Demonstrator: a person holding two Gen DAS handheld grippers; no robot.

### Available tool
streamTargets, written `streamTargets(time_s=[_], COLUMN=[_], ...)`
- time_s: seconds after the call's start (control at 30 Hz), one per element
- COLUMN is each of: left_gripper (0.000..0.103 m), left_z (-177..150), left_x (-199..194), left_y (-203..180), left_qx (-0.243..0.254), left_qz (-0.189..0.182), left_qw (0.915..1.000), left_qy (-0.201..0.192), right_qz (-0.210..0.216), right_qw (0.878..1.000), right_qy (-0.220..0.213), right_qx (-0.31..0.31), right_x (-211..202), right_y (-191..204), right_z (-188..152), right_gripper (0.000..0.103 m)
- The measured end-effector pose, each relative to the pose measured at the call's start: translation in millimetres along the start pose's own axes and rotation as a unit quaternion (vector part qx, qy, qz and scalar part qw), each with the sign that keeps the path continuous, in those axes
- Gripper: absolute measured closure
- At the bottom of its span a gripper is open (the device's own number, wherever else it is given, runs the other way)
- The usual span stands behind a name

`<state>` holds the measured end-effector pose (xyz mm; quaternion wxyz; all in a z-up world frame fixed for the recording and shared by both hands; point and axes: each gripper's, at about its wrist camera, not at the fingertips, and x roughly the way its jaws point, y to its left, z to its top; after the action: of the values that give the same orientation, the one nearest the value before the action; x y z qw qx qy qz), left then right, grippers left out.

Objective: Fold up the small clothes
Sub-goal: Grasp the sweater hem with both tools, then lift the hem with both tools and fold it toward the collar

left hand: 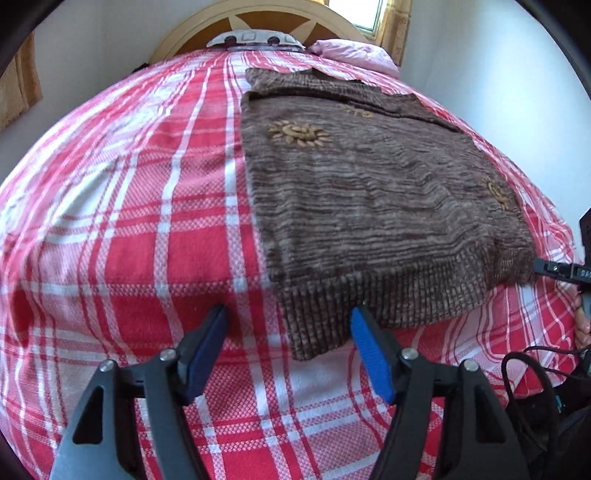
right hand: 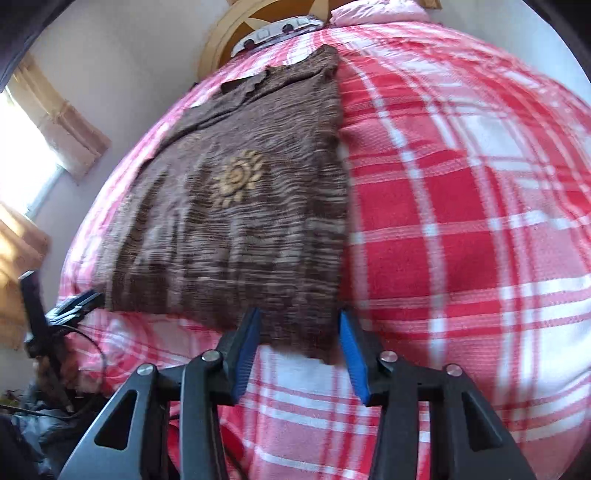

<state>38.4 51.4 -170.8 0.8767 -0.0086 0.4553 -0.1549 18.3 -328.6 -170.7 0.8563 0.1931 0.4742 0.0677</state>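
A brown knitted sweater (left hand: 369,192) with tan sun motifs lies flat on a red and white checked bedspread (left hand: 129,221), its ribbed hem towards me. My left gripper (left hand: 288,317) is open, its blue pads either side of the hem's near left corner, just above the cloth. In the right wrist view the sweater (right hand: 236,229) lies the same way. My right gripper (right hand: 297,321) is open around the hem's near right corner. The right gripper's tip (left hand: 554,267) shows at the sweater's right hem corner in the left wrist view. The left gripper (right hand: 74,302) shows at the far left of the right wrist view.
A round wooden headboard (left hand: 258,22) stands at the far end with a grey device (left hand: 255,38) in front of it. A pink pillow (left hand: 351,51) lies at the far right. Windows with tan curtains (right hand: 44,122) line the wall. Black cables (left hand: 535,373) hang at the bed's near edge.
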Motion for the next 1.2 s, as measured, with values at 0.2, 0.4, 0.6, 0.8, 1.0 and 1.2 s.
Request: streamTargets(time_s=[0.2,0.4,0.6,0.8,1.0,1.2], left_gripper=[0.054,0.094,0.096,0.096,0.098,0.098], left_z=[-0.5,-1.9,11.8,34.8,68.6,117.3], left_x=[4.3,3.2,-31.6,-59.2,-66.7,-64.0], left_y=[14.2,1.9,10.3,13.5,11.2,19.0], left_qx=[-0.032,0.0,-0.015,-0.02,-0.017,-0.028], left_qz=[-0.058,-0.072,-0.108,-0.128,-0.129,-0.132], left_qw=[0.9977,0.9971,0.9936,0.9875,0.9825,0.9772], left_qy=[0.011,0.026,-0.031,-0.089,-0.134,-0.164], right_qz=[0.031,0.059,0.111,0.177,0.213,0.222], right_qw=[0.999,0.998,0.993,0.98,0.97,0.962], right_qy=[0.004,-0.012,-0.034,-0.074,-0.108,-0.149], right_qx=[0.02,0.004,0.007,0.047,0.053,0.058], right_x=[10.6,-0.7,-18.9,-43.8,-58.8,-70.8], right_y=[-5.1,3.9,6.9,-6.5,1.7,7.6], right_z=[-3.7,-4.1,-0.7,9.0,39.7,89.1], right_gripper=[0.088,0.097,0.098,0.098,0.099,0.099])
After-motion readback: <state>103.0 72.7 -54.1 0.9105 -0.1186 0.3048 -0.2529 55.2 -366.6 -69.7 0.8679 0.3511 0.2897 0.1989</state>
